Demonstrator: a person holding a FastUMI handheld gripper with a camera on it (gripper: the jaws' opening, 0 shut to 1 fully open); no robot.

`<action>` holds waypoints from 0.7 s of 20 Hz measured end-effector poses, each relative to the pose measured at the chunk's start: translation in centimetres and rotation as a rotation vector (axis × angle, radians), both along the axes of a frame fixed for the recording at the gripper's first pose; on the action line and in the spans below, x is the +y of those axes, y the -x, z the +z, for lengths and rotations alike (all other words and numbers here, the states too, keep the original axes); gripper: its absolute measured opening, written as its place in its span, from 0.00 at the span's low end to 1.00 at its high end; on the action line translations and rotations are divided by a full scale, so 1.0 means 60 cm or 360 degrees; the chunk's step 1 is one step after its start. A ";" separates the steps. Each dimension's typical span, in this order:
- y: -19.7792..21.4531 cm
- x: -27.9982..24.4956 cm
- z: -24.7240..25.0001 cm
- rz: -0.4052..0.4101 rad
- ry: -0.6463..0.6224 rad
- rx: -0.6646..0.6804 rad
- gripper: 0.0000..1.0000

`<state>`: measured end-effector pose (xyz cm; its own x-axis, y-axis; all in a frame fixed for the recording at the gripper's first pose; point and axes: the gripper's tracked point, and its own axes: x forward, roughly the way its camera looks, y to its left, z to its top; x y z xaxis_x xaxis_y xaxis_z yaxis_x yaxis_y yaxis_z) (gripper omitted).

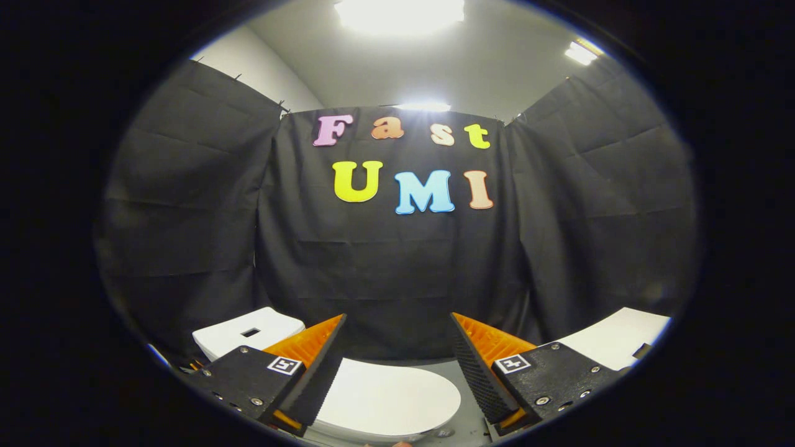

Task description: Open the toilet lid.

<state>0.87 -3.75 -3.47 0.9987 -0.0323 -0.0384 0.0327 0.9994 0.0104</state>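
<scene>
A white toilet stands low in front of me. Its oval lid (388, 400) lies flat and closed, below and just ahead of my fingers. The white tank (248, 332) sits to the left of the lid, behind my left finger. My gripper (397, 323) hovers above the lid, open wide, with nothing between its orange and black fingers (313, 354). The left finger covers the lid's left edge. No finger touches the lid.
A white flat-topped object (618, 338) stands to the right, behind my right finger. Black cloth walls close in the booth at the back and on both sides. Grey floor (463, 428) shows beside the toilet.
</scene>
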 end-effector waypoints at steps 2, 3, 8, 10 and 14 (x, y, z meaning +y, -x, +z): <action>0.002 0.001 -0.011 0.0011 -0.0060 0.0008 0.97; 0.003 -0.007 -0.020 0.0004 -0.0105 0.0017 0.97; 0.010 -0.027 -0.077 0.0007 -0.0304 0.0093 0.96; 0.012 -0.033 -0.103 0.0010 -0.0400 0.0139 0.96; 0.016 -0.052 -0.163 -0.0011 -0.0534 0.0239 0.96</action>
